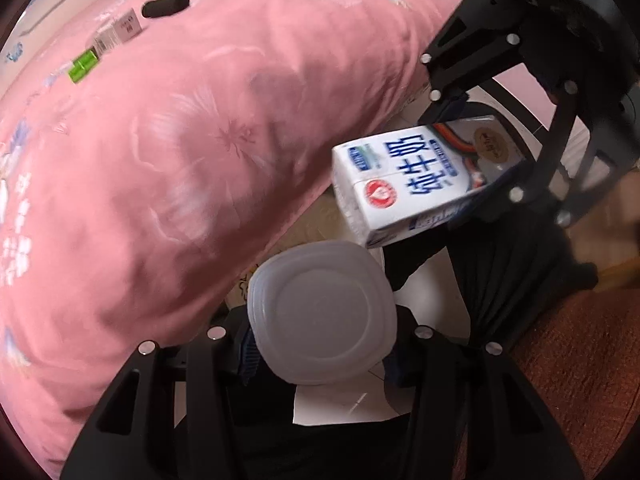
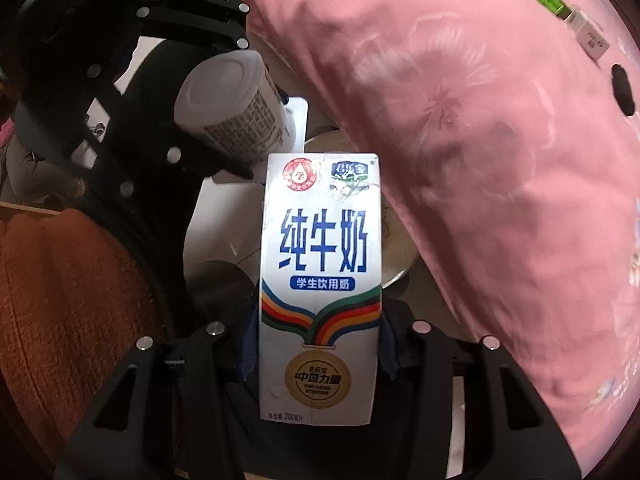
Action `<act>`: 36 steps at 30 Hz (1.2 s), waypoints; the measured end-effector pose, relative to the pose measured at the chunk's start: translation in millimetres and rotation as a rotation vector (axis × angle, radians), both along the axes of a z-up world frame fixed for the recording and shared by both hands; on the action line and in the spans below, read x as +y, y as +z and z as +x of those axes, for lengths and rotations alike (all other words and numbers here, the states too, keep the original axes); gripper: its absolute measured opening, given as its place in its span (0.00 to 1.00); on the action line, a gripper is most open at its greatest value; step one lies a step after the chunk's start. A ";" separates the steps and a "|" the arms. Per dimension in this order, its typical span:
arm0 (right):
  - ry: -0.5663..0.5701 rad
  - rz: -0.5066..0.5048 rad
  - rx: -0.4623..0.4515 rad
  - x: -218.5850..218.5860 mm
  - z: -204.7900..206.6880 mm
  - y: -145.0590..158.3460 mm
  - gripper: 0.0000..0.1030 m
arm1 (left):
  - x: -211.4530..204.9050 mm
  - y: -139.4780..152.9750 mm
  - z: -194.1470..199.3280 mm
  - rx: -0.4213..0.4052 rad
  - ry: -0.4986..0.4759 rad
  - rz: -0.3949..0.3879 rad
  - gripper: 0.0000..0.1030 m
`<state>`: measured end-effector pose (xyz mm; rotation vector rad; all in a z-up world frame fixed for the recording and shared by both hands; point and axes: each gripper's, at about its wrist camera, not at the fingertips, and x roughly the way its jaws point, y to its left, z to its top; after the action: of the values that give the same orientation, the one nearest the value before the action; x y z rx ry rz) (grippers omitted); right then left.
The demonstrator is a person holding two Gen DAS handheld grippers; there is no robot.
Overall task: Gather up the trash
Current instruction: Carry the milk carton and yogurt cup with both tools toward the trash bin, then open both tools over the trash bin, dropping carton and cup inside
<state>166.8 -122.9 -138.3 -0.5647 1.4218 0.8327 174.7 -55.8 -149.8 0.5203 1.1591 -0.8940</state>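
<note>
My left gripper (image 1: 322, 344) is shut on a translucent white plastic bottle (image 1: 320, 312), whose flat base faces the camera. In the right wrist view that bottle (image 2: 232, 108) shows a printed label and sits between the left gripper's (image 2: 216, 100) black fingers at upper left. My right gripper (image 2: 320, 340) is shut on a white milk carton (image 2: 320, 248) with blue lettering and coloured stripes, gripped near its lower end. The left wrist view has the carton (image 1: 420, 176) tilted at right, in the right gripper (image 1: 480, 152). Both point steeply down beside the bed.
A pink flowered quilt (image 1: 160, 160) fills one side of both views, with a green packet (image 1: 82, 65), small boxes (image 1: 120, 32) and a black object (image 1: 166, 5) lying on it. Gathered black material (image 1: 500, 280) and pale floor (image 1: 340, 404) lie below. A rust-orange fabric (image 2: 60, 300) lies alongside.
</note>
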 end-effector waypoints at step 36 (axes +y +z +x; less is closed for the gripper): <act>-0.061 -0.032 -0.061 6.4 46.2 -28.6 0.81 | 19.2 -44.1 18.2 0.090 0.078 -0.015 0.83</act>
<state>213.0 -116.4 -166.9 -0.5635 1.3915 0.7395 192.9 -36.6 -193.9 0.4235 1.2453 -0.8648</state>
